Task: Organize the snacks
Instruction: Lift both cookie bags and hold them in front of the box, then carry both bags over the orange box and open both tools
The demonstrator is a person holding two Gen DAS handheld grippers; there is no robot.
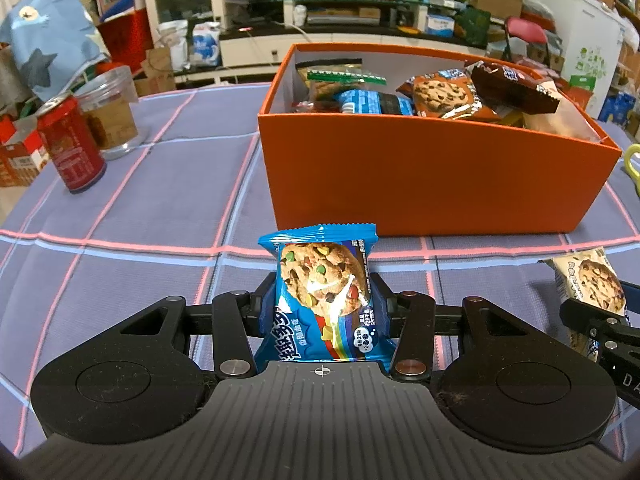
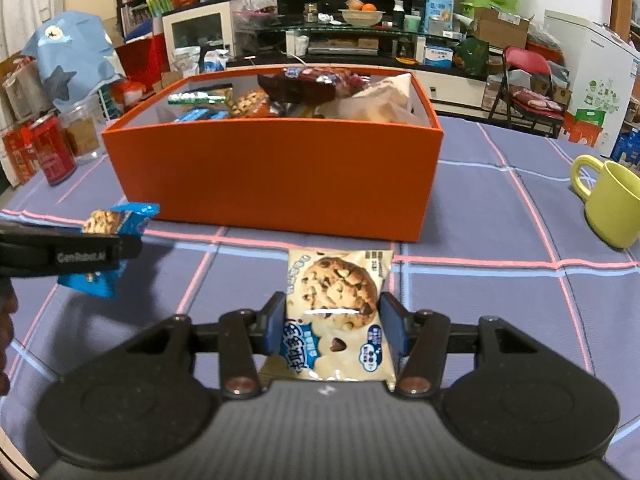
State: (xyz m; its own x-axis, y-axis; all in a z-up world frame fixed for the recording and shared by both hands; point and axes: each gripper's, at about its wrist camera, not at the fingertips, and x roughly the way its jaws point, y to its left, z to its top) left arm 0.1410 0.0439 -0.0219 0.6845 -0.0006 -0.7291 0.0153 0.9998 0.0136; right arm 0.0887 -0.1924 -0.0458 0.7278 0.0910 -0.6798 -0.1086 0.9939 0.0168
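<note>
Left gripper (image 1: 323, 300): fingers closed on the blue cookie packet (image 1: 325, 296), clamped across its width so the printed face stays up and the top seal points toward the orange box (image 1: 424, 172).
Right gripper (image 2: 332, 326): fingers closed on the cream cookie packet (image 2: 338, 312), held the same way, pointed at the box's near wall.
Packet position: both packets are held above the worktop (image 1: 132, 240), short of the box and not yet over its rim.
Box contents: several snack packets already piled inside, some standing above the rim; judged the destination for both held packets.
Hold rationale: a side clamp leaves the packet free to drop flat once released over the opening.
Left view only: red can (image 1: 72, 148) and clear jar (image 1: 108, 112) at close range; box interior in more detail.
Right view only: yellow mug (image 2: 612, 200) on the worktop right of the box; the blue packet seen side-on.
</note>
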